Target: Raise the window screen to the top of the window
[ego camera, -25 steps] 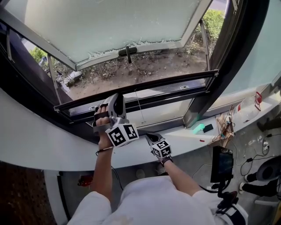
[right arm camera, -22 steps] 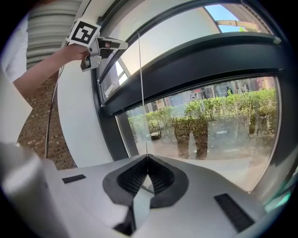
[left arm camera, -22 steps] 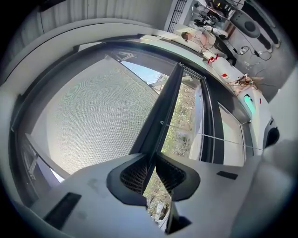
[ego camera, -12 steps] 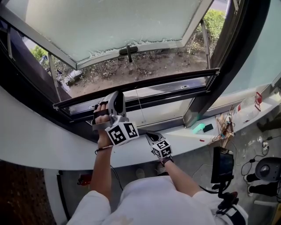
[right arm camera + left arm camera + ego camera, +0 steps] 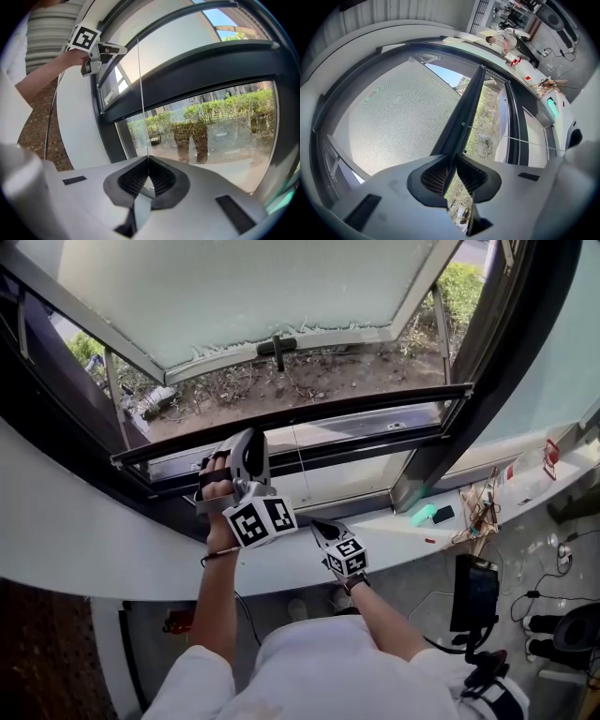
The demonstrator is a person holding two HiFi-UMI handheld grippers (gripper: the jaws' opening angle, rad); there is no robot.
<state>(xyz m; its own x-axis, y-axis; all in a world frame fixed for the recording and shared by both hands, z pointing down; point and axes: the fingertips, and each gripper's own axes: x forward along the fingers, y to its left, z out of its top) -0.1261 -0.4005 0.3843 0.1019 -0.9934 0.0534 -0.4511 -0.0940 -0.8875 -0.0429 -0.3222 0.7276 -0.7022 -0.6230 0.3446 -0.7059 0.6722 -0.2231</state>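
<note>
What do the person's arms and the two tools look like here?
The left tool and right tool have light grey bodies with dark ribbed pads. Each carries a white cube of black square markers. Black straps cross the left hand. The person wears a white short-sleeved top.

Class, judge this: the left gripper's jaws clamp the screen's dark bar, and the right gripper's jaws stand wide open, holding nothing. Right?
Not quite. The right gripper has its jaws closed on the thin white cord, as the right gripper view shows. The left gripper does clamp the screen's dark bar.
</note>
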